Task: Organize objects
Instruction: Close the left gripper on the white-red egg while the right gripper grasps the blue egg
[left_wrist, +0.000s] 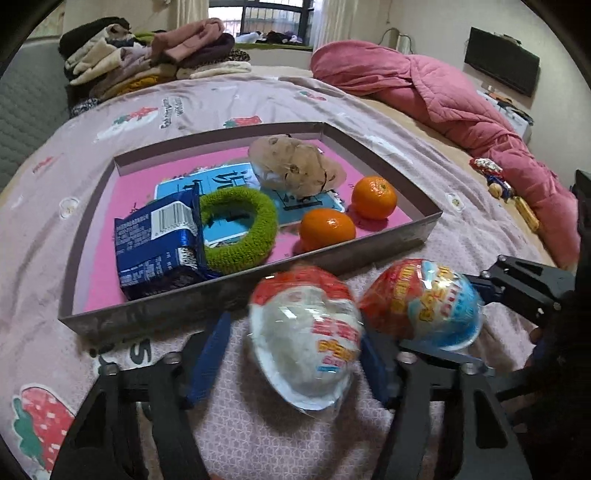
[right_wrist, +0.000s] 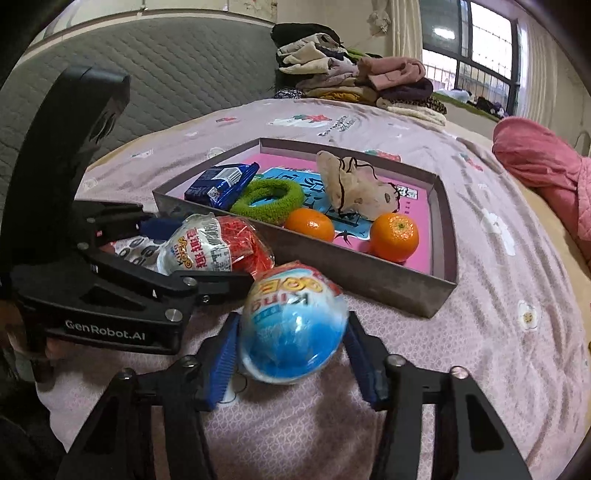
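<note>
Both grippers are black angular frames with silver screws and ribbed blue fingers (right_wrist: 221, 362). The left gripper (right_wrist: 207, 254) bears white "GenRobot.AI" lettering.

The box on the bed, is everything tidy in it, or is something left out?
Two things are left out. The white-and-red egg and the blue egg lie on the bedspread just outside the box, each between a gripper's fingers. The oranges, green ring and blue packet are already inside.

2 eggs (left_wrist: 306, 339), 2 oranges (left_wrist: 327, 229)
</note>
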